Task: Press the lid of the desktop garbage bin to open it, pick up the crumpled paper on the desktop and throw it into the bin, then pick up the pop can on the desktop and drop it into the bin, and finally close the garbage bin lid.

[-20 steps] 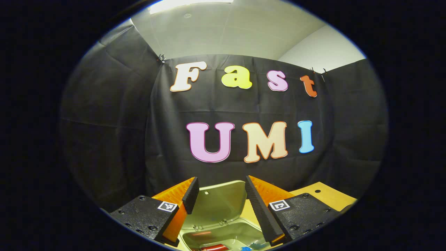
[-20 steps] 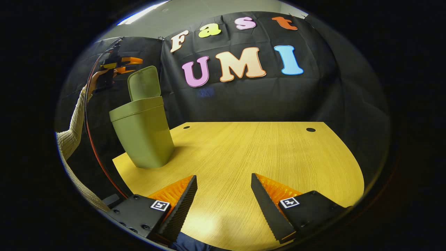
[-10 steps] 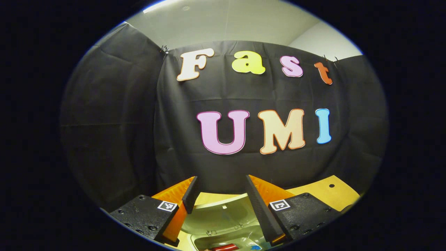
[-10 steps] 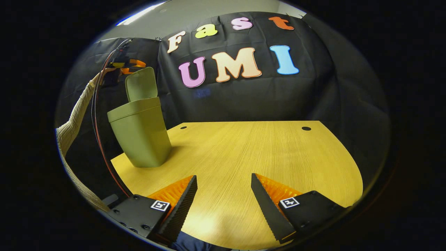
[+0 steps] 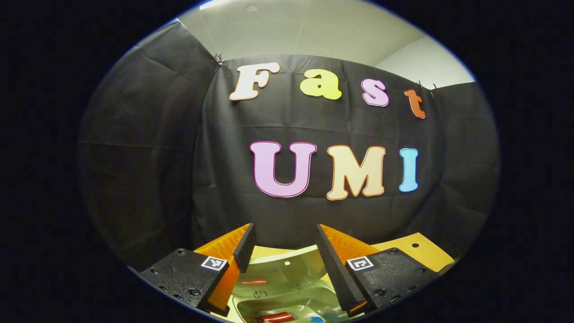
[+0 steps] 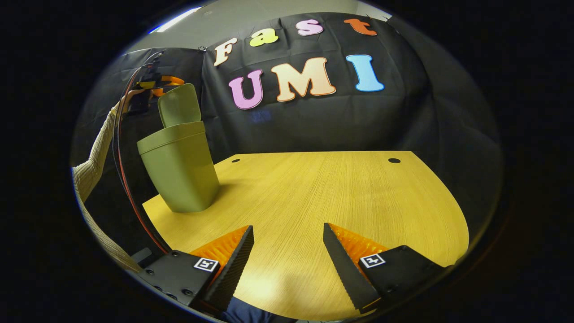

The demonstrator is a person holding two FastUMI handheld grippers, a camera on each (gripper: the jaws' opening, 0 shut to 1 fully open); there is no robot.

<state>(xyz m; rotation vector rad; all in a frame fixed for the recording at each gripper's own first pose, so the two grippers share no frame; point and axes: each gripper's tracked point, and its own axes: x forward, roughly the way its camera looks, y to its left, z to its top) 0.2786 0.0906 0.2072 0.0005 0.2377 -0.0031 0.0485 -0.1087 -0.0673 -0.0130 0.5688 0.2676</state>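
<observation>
Here the olive-green bin (image 6: 179,172) stands at the desk's (image 6: 336,193) left edge, lid (image 6: 179,105) raised. The left tool (image 5: 282,249) hovers above it, spread empty; the right tool (image 6: 288,251) gapes empty over bare desk.

The bin (image 6: 179,168) and its lid (image 6: 179,105) look like smooth matt plastic; the counter (image 6: 323,197) shows fine, satin wood grain; the booth wall (image 6: 341,116) is matt cloth.
</observation>
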